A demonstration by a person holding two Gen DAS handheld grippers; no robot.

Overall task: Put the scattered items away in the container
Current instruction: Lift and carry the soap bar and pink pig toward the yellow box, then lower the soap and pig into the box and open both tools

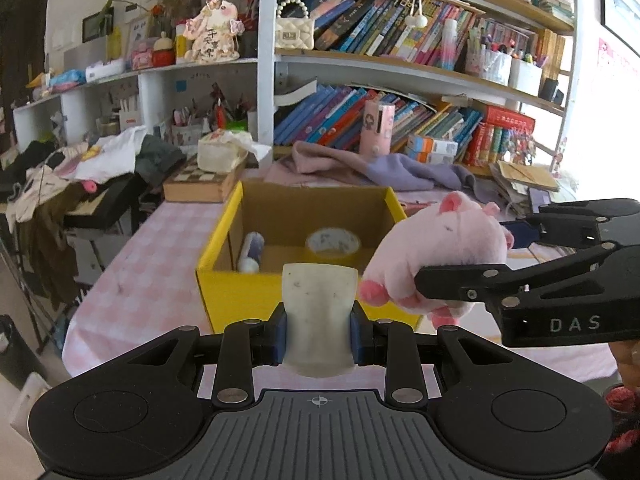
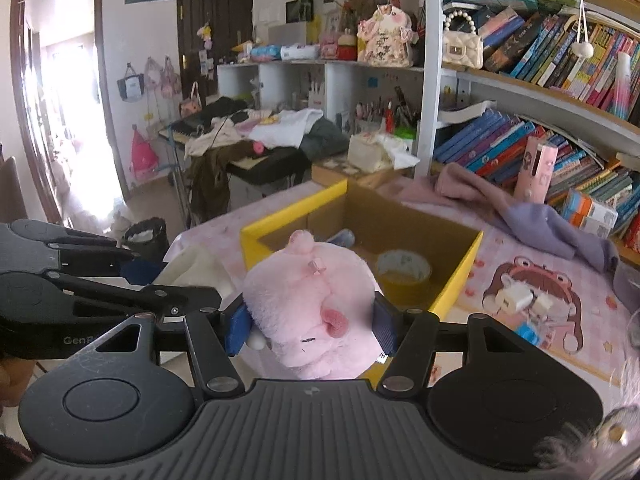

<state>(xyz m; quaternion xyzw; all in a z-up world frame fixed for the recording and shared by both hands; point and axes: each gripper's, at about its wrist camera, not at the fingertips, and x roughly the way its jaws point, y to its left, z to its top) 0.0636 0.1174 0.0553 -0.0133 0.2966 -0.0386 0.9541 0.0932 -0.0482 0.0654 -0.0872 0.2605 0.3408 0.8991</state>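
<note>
the side of the right gripper (image 1: 472, 240) carries the raised letters "das", and in the right wrist view the left gripper's body reads "genr", the rest cut off behind the linkage. on the shelf a pale figurine (image 1: 214, 30) bears dark chinese characters down its front, too small to read surely.

the left gripper (image 1: 319, 330) is pinched tight on a cream, dirty-looking soft rectangular piece (image 1: 319, 312), which stands upright between the blue pads (image 1: 280, 334), its long axis pointing up and away toward the yellow cardboard box (image 1: 240, 300). the right gripper comes in from the right with its jaws about half apart, clamped on a pink pig plush (image 2: 308, 308). the pig lies on its side, its long axis slanted, feet toward the left gripper and head up by the box's near right corner; in the right wrist view its ear (image 2: 335, 323) faces the camera.

both grippers tilt downward toward the box on the pink checked tablecloth (image 1: 152, 264). inside the box lie a roll of tape (image 1: 333, 242), flat, and a white tube (image 1: 250, 252) along the left wall. a fingertip (image 1: 628, 364) of the person's right hand shows at the edge.
</note>
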